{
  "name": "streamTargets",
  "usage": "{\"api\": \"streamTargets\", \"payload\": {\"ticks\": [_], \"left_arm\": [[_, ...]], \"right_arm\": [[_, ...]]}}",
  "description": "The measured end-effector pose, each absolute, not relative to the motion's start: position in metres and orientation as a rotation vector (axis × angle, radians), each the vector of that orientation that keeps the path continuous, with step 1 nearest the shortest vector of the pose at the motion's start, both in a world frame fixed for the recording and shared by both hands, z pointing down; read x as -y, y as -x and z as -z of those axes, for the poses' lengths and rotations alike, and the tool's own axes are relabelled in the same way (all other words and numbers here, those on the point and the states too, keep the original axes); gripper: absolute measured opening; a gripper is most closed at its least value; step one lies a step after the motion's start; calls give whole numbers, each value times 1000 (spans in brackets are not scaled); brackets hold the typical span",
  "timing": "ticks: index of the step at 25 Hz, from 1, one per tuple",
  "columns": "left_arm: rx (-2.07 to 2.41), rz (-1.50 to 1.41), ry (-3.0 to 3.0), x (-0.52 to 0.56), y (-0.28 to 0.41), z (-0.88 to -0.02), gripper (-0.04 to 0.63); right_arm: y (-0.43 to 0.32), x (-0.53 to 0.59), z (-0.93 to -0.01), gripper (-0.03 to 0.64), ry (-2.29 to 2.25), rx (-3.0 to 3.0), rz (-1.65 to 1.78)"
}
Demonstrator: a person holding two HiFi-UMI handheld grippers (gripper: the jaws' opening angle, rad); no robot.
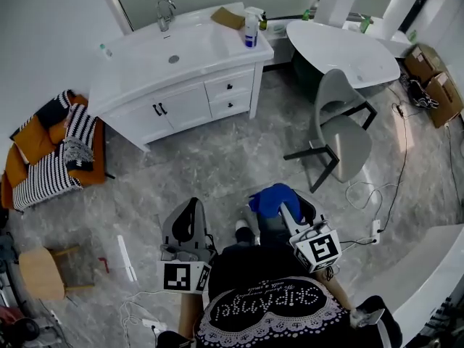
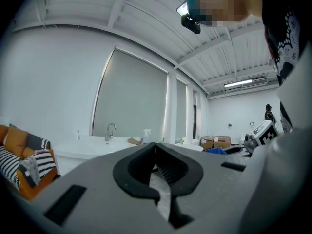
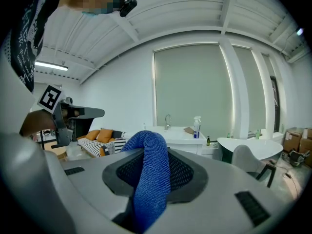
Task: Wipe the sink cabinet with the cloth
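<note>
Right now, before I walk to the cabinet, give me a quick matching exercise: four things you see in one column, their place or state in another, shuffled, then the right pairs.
1 cloth
2 spray bottle
3 chair
4 left tool

A shut, nothing between its jaws
B grey, on the floor
C standing on the sink cabinet top
D blue, clamped in the right tool

Pairs: 1-D, 2-C, 3-B, 4-A.
</note>
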State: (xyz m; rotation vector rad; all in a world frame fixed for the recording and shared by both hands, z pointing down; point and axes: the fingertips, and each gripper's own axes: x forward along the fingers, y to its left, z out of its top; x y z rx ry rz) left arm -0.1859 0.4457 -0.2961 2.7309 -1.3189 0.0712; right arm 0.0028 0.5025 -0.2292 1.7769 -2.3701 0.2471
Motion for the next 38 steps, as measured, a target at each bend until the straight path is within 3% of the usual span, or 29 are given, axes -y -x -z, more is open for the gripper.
{"api": "streamTargets", "payload": {"ticks": [8,24,38], "left_arm": [[1343,-107,-2676,-407,168,290,5],[1474,-81,-2644,-284,61,297,5],[1569,-93,-2611,-261,11,303,5]], "right_arm": [[-19,-462,228,115,-1750,2397,-303],[-135,-330,223,115,-1586,2436,-280],[-192,-302,217,115,-1546,2491,-330]]}}
